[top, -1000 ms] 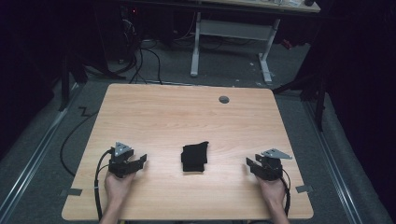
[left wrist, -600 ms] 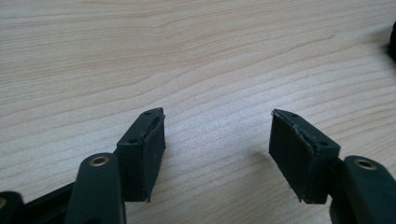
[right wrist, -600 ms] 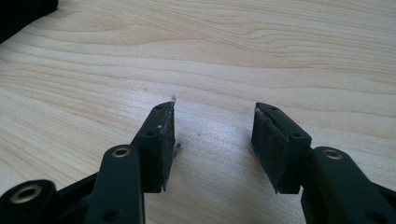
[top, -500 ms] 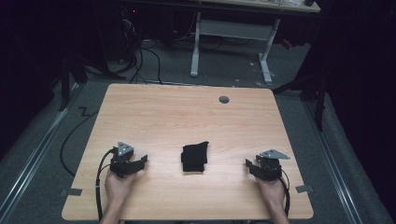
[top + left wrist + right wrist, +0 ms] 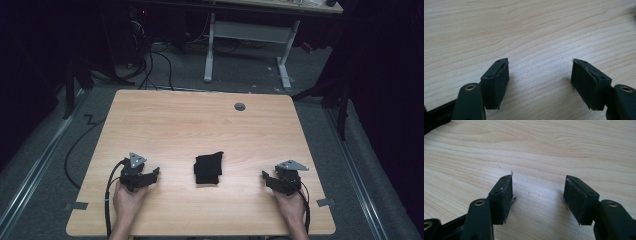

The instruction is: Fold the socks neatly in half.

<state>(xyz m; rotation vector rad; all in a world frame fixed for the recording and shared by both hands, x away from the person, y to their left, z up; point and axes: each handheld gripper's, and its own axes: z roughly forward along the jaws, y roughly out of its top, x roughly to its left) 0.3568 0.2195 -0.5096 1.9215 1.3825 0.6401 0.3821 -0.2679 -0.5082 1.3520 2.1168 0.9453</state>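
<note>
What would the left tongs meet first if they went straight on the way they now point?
Judging by the high view, the left tongs point right across the table towards the folded black cloth, so the cloth would probably come first. Their open jaws have bare wood ahead, and depth is hard to judge.

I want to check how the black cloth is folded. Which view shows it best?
The high view: the whole black cloth lies folded mid-table between the left gripper and the right gripper. The right gripper view catches a dark patch at its top-left corner, perhaps its edge; the left gripper view, a dark sliver at its right edge.
</note>
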